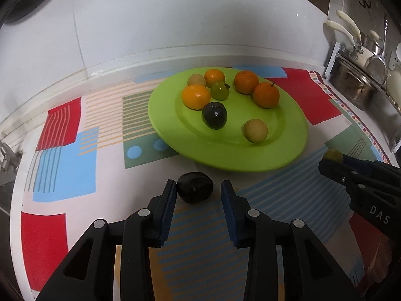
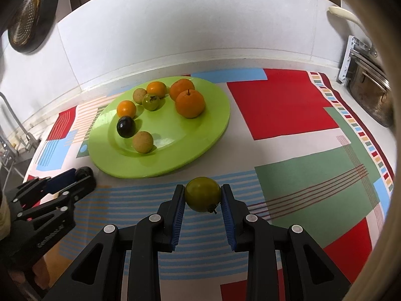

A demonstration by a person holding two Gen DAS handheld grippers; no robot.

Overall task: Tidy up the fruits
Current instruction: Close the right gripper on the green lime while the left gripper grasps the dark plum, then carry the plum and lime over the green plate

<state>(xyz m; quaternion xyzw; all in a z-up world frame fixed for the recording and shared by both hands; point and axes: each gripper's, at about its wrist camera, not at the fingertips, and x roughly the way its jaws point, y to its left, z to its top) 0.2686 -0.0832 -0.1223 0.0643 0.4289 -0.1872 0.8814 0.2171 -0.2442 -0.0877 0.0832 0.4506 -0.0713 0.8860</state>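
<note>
A green plate [image 1: 288, 150] [image 2: 213, 130] on the patterned cloth holds several fruits: oranges [image 1: 265, 94] [image 2: 189, 103], tan fruits [image 1: 255, 130] [image 2: 142, 142], a green fruit [image 1: 219, 90] [image 2: 151, 101] and a dark fruit [image 1: 214, 115] [image 2: 126, 126]. My left gripper [image 1: 199, 193] is open around a second dark fruit [image 1: 195, 186] that lies on the cloth in front of the plate; its left pad is near the fruit, the right one apart. My right gripper [image 2: 203, 195] is shut on a green fruit [image 2: 203, 194] [image 1: 332, 155] just in front of the plate.
A white wall runs behind the counter. Pots and pans [image 1: 358, 75] [image 2: 368, 92] stand at the right edge. A tap [image 2: 10, 135] and sink fittings [image 1: 7, 158] are at the left. A strainer [image 2: 27, 22] hangs at upper left. Cloth [image 2: 283, 105] lies open right of the plate.
</note>
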